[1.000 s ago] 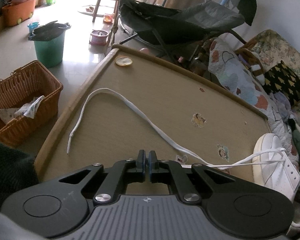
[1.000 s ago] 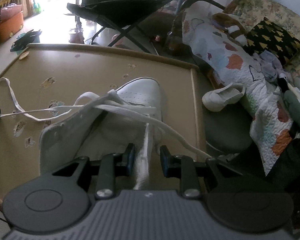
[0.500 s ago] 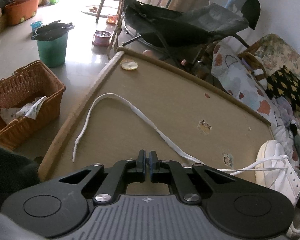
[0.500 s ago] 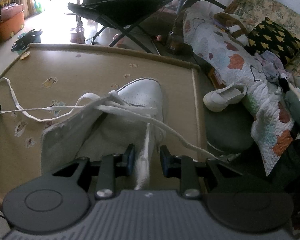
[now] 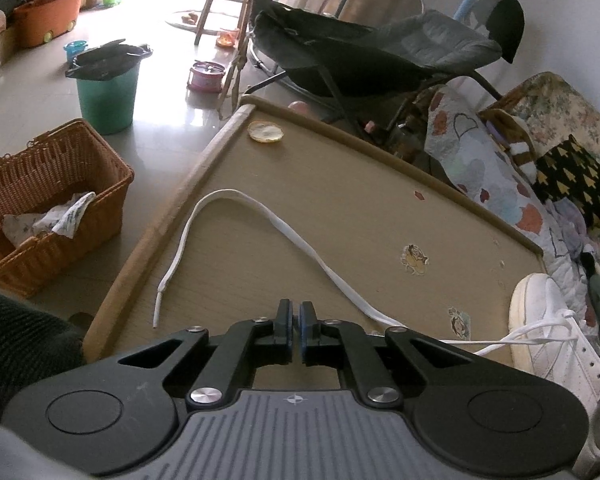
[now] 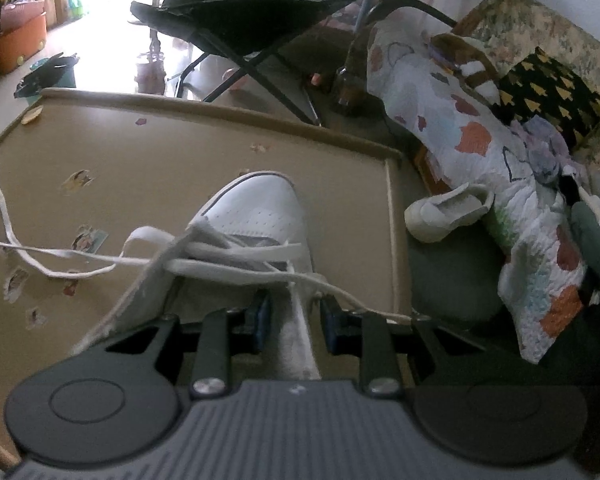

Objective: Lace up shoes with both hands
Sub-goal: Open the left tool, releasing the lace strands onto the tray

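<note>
Left gripper point(image 5: 296, 330) nearly closed, lace point(image 5: 260, 216) grip unclear; right gripper point(image 6: 295, 317) open around shoe point(image 6: 256, 220) edge at 6 o'clock on desk point(image 6: 180, 140).

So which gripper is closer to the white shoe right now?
The right. The right gripper sits open directly over the white shoe, straddling its upper edge. The left gripper is off to the shoe's side, shut.

Black two-finger grippers point(image 5: 295, 330) point(image 6: 294, 316) on ribbed grey housings. Silver screws at linkage pivots, blue pads point(image 6: 262, 317) inside fingertips. Small compass-like mark centred.
</note>
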Demonstrator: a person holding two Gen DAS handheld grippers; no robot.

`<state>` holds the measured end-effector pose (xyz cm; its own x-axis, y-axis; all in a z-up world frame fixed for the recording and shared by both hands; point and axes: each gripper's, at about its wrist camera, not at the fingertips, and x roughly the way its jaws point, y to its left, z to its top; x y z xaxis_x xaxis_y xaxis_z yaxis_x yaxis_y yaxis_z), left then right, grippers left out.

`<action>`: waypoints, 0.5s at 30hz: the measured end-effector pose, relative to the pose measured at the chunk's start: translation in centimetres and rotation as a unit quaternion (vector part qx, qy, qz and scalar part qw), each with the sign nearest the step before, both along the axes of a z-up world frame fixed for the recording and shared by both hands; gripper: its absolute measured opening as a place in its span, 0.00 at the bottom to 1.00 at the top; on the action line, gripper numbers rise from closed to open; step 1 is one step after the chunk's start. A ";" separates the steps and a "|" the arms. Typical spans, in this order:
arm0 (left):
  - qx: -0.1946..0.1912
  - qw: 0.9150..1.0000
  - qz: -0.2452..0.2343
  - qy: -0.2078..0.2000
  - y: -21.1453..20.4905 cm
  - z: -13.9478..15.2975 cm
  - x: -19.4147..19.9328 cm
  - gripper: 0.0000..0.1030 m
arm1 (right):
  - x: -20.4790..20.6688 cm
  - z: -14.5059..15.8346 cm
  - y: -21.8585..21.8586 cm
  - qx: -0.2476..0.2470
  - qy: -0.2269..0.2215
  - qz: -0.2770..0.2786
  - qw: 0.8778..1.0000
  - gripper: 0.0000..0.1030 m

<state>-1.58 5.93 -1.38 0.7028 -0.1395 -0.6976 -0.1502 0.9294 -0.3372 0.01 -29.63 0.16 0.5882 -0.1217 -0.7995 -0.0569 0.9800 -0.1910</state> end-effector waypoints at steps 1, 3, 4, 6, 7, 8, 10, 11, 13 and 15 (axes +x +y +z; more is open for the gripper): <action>0.000 1.000 0.000 0.000 0.0 0.0 0.0 0.09 | 0.2 0.0 0.0 -0.001 -0.001 0.001 1.000 0.26; 0.000 1.000 -0.001 0.000 0.1 0.0 -0.1 0.09 | 0.5 0.0 -0.2 0.002 -0.001 0.002 1.000 0.26; 0.001 1.000 -0.001 0.000 0.0 0.0 -0.1 0.09 | 0.6 0.0 -0.3 0.005 0.000 0.001 1.000 0.26; 0.002 1.000 -0.001 0.000 0.0 0.0 -0.1 0.09 | 1.0 0.0 -0.4 0.008 0.000 0.001 1.000 0.26; 0.002 1.000 -0.001 0.000 0.0 0.1 -0.1 0.09 | 1.1 0.0 -0.4 0.008 0.000 0.002 1.000 0.26; 0.002 1.000 -0.002 0.000 0.0 0.1 -0.1 0.09 | 1.3 0.0 -0.4 0.008 0.000 0.003 1.000 0.26; 0.003 1.000 -0.002 0.000 0.0 0.1 -0.1 0.09 | 1.5 -0.1 -0.4 0.006 -0.002 0.006 1.000 0.26; 0.003 1.000 -0.002 0.000 0.0 0.1 -0.1 0.09 | 1.5 -0.1 -0.4 0.006 -0.003 0.007 1.000 0.26; 0.002 1.000 -0.001 -0.001 -0.1 0.1 -0.1 0.09 | 1.6 -0.2 -0.4 0.007 -0.004 0.008 1.000 0.26; -0.004 1.000 0.002 -0.003 0.0 0.1 -0.3 0.12 | 1.6 -0.2 -0.4 0.008 -0.007 0.009 1.000 0.26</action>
<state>-1.88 5.91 -1.29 0.7079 -0.1416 -0.6920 -0.1522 0.9261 -0.3452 1.58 -30.06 -0.06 0.6005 -0.0987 -0.7935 -0.0718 0.9817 -0.1765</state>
